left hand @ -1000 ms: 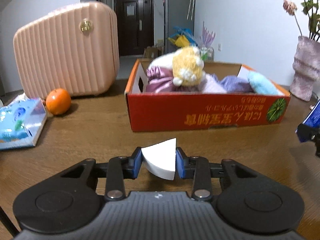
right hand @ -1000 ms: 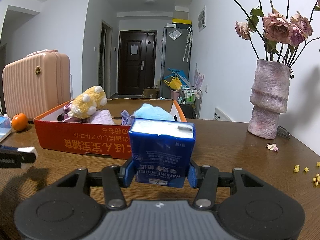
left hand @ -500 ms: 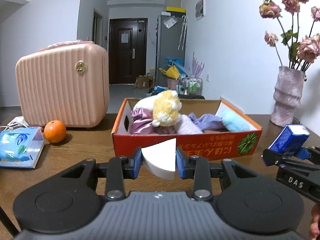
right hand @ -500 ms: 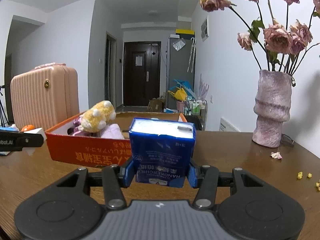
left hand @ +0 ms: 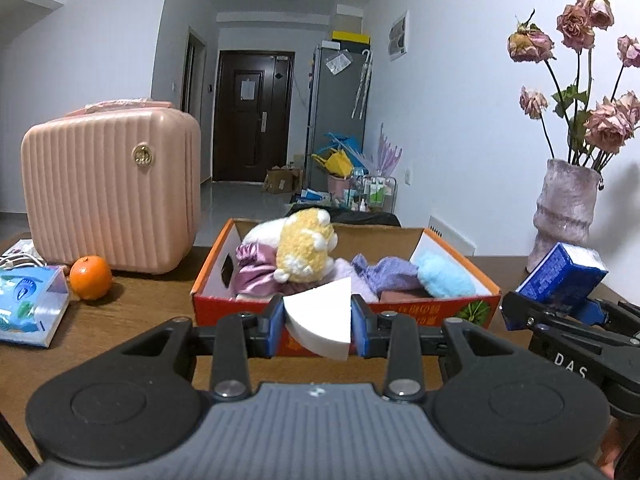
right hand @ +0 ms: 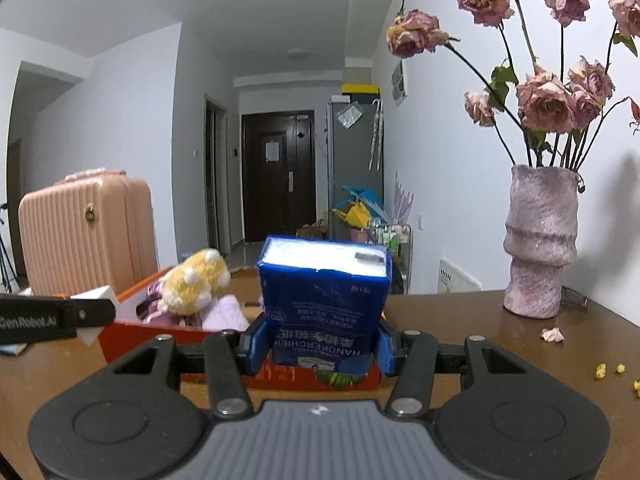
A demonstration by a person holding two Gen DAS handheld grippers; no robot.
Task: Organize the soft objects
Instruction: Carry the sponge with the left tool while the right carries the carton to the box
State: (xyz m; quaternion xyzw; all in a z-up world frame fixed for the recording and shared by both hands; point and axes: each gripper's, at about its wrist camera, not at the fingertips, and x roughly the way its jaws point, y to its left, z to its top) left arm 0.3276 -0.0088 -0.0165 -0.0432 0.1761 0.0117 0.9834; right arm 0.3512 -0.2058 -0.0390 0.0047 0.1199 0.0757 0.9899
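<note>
My left claw (left hand: pixel 318 326) pinches a light, squashy sponge (left hand: pixel 320 322); right claw (right hand: pixel 320 346) squeezes the soft tissue pack (right hand: pixel 324 304) low, by its sides.

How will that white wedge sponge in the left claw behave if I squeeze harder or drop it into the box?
The sponge looks like foam, so it probably squashes and springs back. It seems very light for its size, likely landing softly on the plush toys in the box. Its wedge shape shouldn't roll, though it may bounce or slide off the pile.
</note>
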